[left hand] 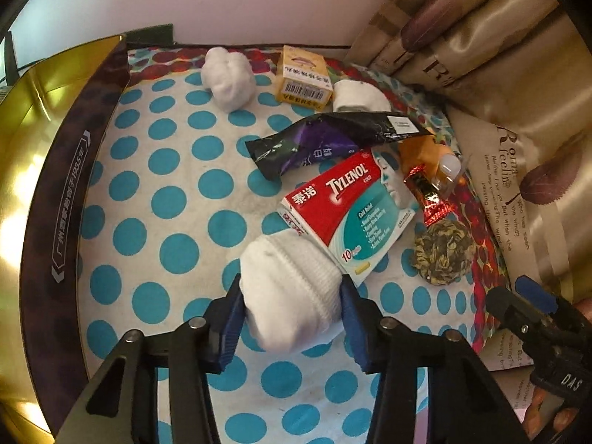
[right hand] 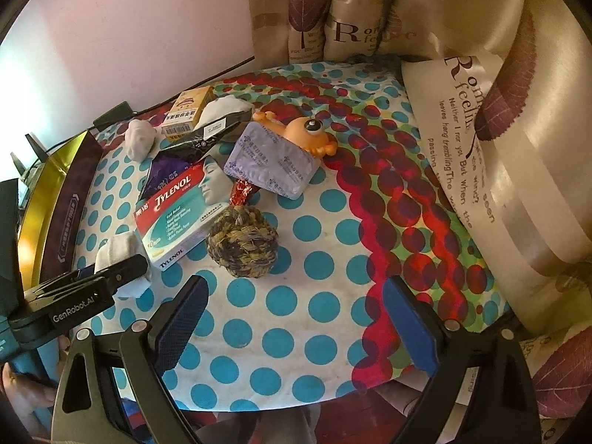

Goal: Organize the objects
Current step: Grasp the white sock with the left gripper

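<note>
Between the left tool's (left hand: 292, 318) pads sits a white sock roll (left hand: 290, 292), squeezed on the table (left hand: 177, 192). Its far end touches the Tylenol box (left hand: 351, 209) (lifting could drag it). Right tool (right hand: 296, 329) hovers wide, holding nothing.

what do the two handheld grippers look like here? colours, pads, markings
Both match: black angular frames with triangular cutouts and silver pivot pins. Each finger ends in a flat blue pad with fine ribbing. The left gripper reads "GenRobot.AI" in white on its side; the right gripper shows "DAS" on its body. No cables or sleeves are visible.
</note>
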A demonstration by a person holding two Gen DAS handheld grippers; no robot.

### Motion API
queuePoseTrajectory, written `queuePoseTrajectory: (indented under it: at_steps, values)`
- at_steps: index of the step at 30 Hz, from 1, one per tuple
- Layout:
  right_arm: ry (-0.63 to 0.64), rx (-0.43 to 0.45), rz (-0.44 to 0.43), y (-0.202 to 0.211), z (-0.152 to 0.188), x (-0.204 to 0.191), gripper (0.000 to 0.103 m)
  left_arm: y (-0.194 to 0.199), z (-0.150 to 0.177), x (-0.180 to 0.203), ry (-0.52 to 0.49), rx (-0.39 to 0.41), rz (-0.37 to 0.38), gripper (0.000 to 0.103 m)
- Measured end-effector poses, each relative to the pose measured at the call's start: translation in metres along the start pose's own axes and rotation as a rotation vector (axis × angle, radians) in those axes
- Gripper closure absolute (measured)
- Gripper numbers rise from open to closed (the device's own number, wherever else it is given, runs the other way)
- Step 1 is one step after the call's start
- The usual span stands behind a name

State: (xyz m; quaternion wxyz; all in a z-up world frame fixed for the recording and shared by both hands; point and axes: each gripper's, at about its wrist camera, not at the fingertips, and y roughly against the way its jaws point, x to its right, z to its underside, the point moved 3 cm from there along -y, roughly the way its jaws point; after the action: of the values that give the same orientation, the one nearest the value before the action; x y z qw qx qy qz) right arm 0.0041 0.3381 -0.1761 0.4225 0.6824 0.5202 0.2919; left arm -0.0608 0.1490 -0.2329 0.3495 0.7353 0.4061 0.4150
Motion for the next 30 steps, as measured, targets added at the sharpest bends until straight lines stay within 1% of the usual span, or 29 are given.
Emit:
queuePoseTrajectory:
  at_steps: [3, 6, 11, 16, 30]
  values:
    - [0.007, 0.002, -0.01, 0.0, 0.0, -0.001, 0.008, 0.004, 0.001, -0.005, 0.024, 0.016, 0.006, 0.055]
    - [0.004, -0.003, -0.016, -0.003, 0.0, -0.001, 0.008, 0.004, 0.001, -0.01, 0.041, 0.014, 0.02, 0.055]
    - [0.01, -0.004, -0.032, -0.008, -0.004, -0.004, 0.008, 0.006, 0.004, -0.01, 0.006, 0.024, 0.012, 0.055]
    - [0.032, -0.003, -0.036, -0.01, -0.005, -0.011, 0.008, 0.007, 0.007, -0.01, 0.011, 0.025, 0.019, 0.055]
    - [0.032, -0.008, -0.036, -0.013, -0.003, -0.012, 0.008, 0.007, 0.008, -0.01, 0.01, 0.033, 0.025, 0.055]
